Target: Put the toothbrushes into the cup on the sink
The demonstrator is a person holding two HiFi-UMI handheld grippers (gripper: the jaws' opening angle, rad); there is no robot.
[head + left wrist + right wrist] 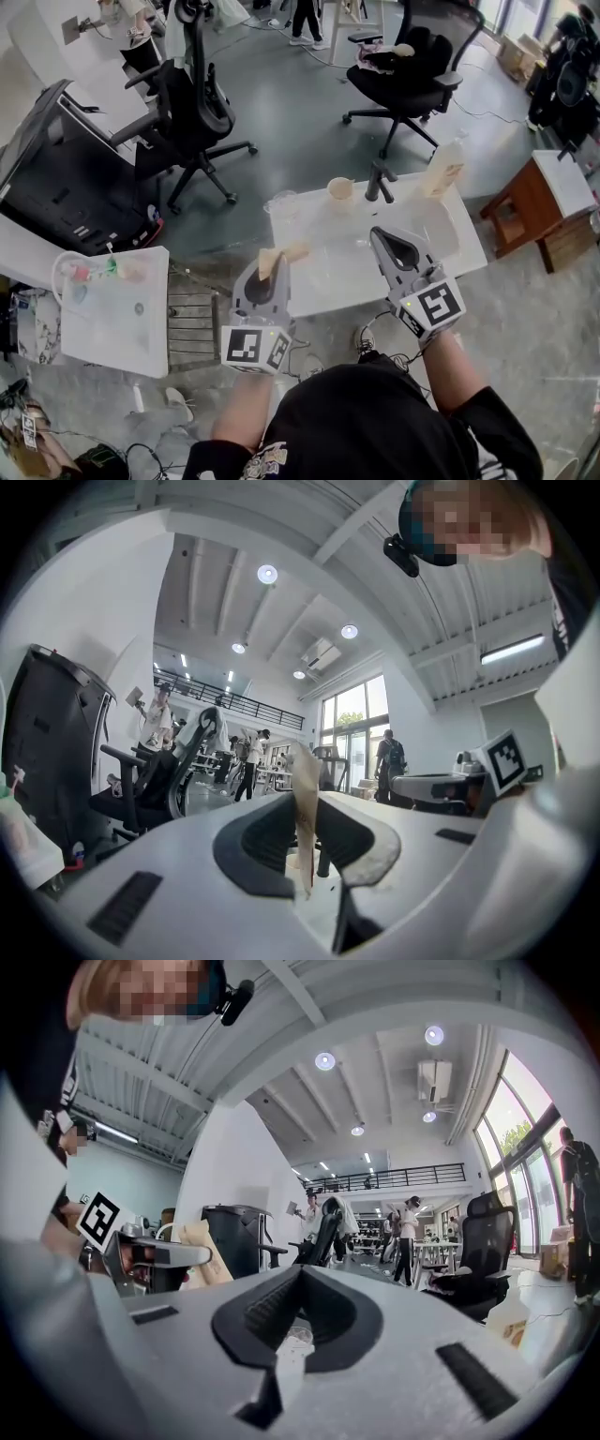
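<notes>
The sink point(328, 267) is showing smooth, glossy white, and the faucet point(380, 181) at its 12 o'clock is looking like matt dark metal. The left gripper point(272, 270) is showing matt grey plastic with ribbed black pads point(253, 841). Its toothbrush pack point(277, 258) is looking like tan, matt paper. At the sink's 3 o'clock, a table point(525, 211) is showing brown wood.

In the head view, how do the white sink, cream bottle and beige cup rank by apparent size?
Largest: white sink
Middle: cream bottle
Smallest: beige cup
All sit about equally far, so the order holds.
</notes>
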